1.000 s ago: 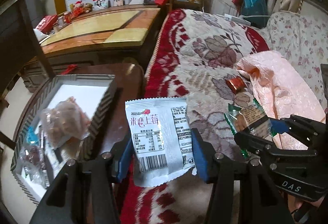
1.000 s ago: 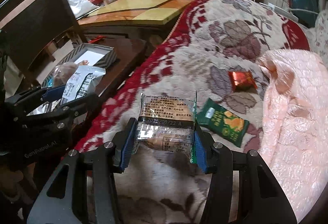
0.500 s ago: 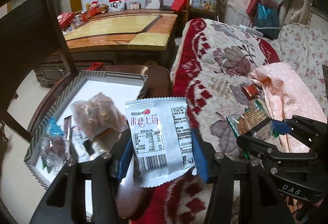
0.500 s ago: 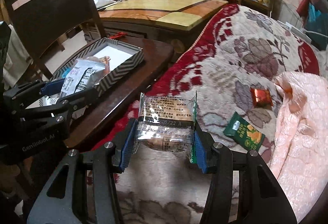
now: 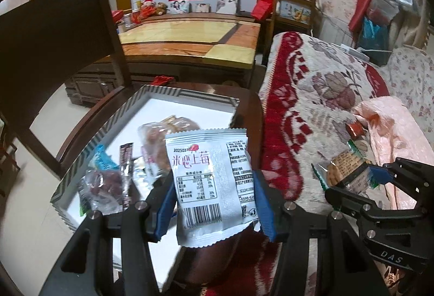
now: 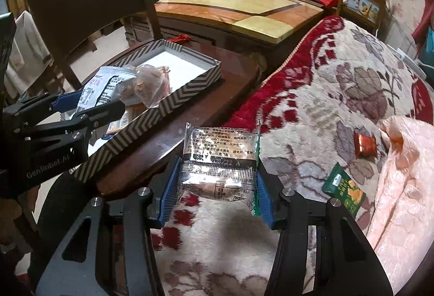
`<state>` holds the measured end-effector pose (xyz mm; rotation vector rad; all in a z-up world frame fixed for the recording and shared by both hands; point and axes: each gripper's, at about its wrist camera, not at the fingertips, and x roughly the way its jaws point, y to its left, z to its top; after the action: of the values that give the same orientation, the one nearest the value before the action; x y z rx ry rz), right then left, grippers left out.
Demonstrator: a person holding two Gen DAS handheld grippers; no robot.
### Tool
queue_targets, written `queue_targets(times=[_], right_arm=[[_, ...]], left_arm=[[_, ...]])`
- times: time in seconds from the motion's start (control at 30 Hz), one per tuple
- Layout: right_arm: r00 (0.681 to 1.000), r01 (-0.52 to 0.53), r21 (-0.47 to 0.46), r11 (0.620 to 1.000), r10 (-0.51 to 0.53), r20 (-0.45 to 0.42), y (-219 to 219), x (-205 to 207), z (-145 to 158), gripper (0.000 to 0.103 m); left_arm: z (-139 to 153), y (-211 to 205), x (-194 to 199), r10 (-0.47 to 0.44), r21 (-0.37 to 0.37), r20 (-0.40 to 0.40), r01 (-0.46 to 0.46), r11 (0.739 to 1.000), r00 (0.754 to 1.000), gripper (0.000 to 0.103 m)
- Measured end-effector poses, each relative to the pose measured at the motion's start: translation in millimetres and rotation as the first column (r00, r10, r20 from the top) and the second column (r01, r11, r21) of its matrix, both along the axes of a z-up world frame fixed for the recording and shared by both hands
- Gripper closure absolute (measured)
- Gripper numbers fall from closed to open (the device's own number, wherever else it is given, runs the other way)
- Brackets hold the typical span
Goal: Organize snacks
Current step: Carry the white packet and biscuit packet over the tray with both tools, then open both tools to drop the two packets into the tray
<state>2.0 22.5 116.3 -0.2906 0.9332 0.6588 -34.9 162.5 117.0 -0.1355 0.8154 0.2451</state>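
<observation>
Beside the striped box (image 6: 190, 90), red packet (image 6: 364, 144), green packet (image 6: 345, 191)

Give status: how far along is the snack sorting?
Done: several snacks already lie in the striped box. In hand: left claw grips a white packet over the box; right claw grips a clear-wrapped snack. Left: red packet and green packet on the blanket.

Two claws, left (image 5: 214, 205) and right (image 6: 215, 194), each pinch one snack packet: white (image 5: 213, 182) and silvery (image 6: 219, 163). One striped box (image 6: 152, 117). Two loose packets on the blanket: red (image 6: 364, 144), green (image 6: 345, 191).
</observation>
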Motion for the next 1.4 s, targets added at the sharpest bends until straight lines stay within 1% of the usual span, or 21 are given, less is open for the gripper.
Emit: queue_targets(times=[0.3, 0.63, 1.23, 1.4], right_arm=[[0.999, -0.05, -0.015, 0.999, 0.05, -0.011, 29, -2, -3, 0.053], [0.993, -0.115, -0.035, 0.993, 0.115, -0.017, 67, -2, -6, 0.053], [0.981, -0.192, -0.063, 0.979, 0.191, -0.034, 124, 14, -14, 0.053], [0.976, -0.212, -0.057, 0.976, 0.209, -0.055, 143, 23, -19, 0.053]], left_arm=[[-2, 31, -12, 0.066, 0.001, 0.002, -0.066, 0.998, 0.998, 0.047], [-10, 65, -21, 0.148, -0.009, -0.021, -0.149, 0.989, 0.989, 0.047], [-30, 102, -20, 0.218, -0.028, -0.071, -0.22, 0.975, 0.973, 0.047], [-37, 111, -18, 0.238, -0.028, -0.09, -0.242, 0.97, 0.967, 0.047]])
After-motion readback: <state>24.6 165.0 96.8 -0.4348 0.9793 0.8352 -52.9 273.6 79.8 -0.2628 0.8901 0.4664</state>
